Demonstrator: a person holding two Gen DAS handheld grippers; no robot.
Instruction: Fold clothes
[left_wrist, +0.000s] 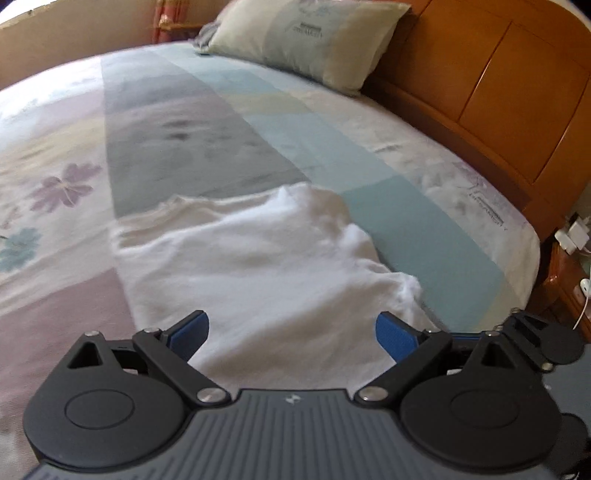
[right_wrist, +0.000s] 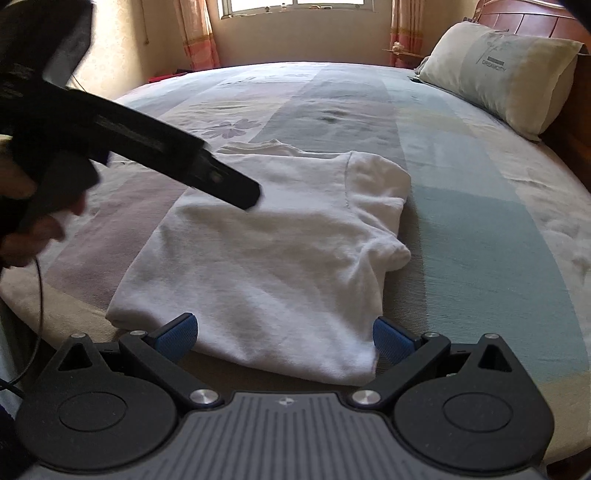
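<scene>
Blue ribbed pads of the right gripper stand spread over a soft white T-shirt, partly folded on the patchwork bedspread. Left gripper likewise gapes; its blurred body crosses at 10 o'clock, hiding the shirt's collar.

Home bedroom: bed, pillow, curtains.

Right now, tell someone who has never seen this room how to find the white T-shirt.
Start at the big bed with the wooden headboard and patchwork floral sheet. The white T-shirt lies on it near the closest edge, well away from the pillow at the head. It is the only plain white thing, partly folded, one short sleeve bunched on its right side.
</scene>
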